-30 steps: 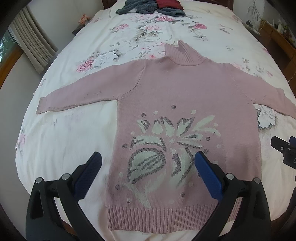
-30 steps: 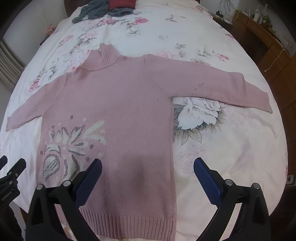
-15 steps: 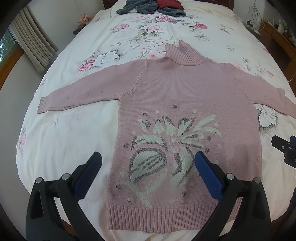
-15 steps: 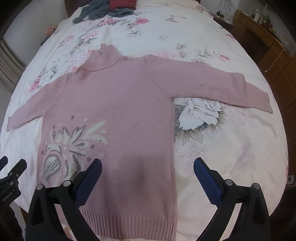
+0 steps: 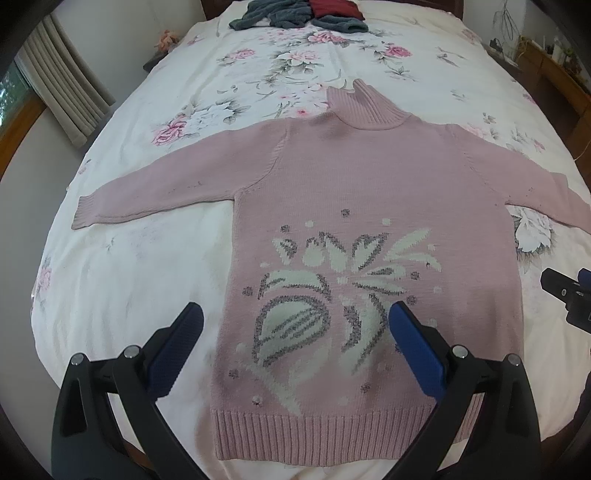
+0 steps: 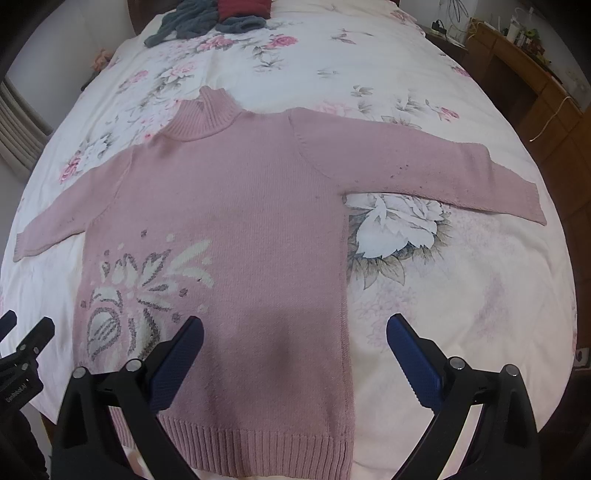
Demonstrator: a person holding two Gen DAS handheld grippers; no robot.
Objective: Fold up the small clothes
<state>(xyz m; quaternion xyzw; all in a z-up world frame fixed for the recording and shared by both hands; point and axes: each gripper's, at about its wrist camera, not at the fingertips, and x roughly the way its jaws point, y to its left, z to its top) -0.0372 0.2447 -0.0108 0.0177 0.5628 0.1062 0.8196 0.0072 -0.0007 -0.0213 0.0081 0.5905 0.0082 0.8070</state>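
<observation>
A pink knitted turtleneck sweater (image 5: 369, 177) (image 6: 236, 206) lies flat and face up on the bed, both sleeves spread out sideways, hem toward me. A cream and grey flower pattern (image 5: 332, 291) covers its lower left half. My left gripper (image 5: 295, 325) hovers open above the lower left part of the sweater, holding nothing. Above the lower right edge of the sweater my right gripper (image 6: 295, 336) is open too, one finger over the knit and the other over the sheet. The right gripper's body (image 5: 569, 295) shows at the right edge of the left wrist view.
The bed has a white floral sheet (image 5: 155, 266) (image 6: 461, 288). A heap of grey and dark red clothes (image 5: 299, 13) (image 6: 214, 16) lies at the far end. A curtain (image 5: 62, 96) hangs on the left. Wooden furniture (image 6: 532, 85) stands along the right side.
Both views have shifted very slightly; the sweater sits a touch lower in the frames. The grippers stay open and the sweater has not moved on the bed.
</observation>
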